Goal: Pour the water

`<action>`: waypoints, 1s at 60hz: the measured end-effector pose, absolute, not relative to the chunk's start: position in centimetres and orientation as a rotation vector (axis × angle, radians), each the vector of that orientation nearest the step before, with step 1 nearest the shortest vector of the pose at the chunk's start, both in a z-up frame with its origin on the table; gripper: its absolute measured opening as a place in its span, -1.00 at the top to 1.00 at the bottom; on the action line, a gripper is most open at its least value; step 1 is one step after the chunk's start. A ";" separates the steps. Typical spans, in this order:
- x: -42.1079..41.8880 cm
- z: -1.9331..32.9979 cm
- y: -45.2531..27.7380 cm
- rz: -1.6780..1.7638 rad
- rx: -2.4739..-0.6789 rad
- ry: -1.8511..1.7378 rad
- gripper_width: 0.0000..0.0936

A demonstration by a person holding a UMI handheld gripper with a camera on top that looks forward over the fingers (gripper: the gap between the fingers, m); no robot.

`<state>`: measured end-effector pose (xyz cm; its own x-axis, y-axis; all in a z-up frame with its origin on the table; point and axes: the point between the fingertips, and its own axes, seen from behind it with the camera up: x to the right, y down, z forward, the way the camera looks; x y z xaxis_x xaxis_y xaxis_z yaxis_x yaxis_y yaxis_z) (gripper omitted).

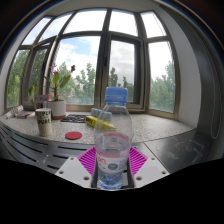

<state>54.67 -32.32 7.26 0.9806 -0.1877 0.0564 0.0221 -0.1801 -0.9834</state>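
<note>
A clear plastic water bottle (113, 140) with a blue cap stands upright between my gripper's (112, 163) two fingers. The pink pads (88, 159) press against its lower body on both sides. The bottle holds water and is lifted in front of the counter. A paper cup (43, 121) with a dark pattern stands on the counter (150, 125) far to the left, beyond the fingers.
A white pot with a pink flower (58, 104) stands behind the cup by the bay window. A red round lid (73, 134) and a yellow object (97, 120) lie on the counter. A grooved drainboard (35, 142) lies at the left.
</note>
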 end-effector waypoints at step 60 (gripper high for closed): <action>44.3 41.2 -14.7 -1.695 -1.010 -0.732 0.34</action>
<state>44.32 -14.69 41.22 -0.1609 -0.4416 0.8827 0.9454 -0.3258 0.0093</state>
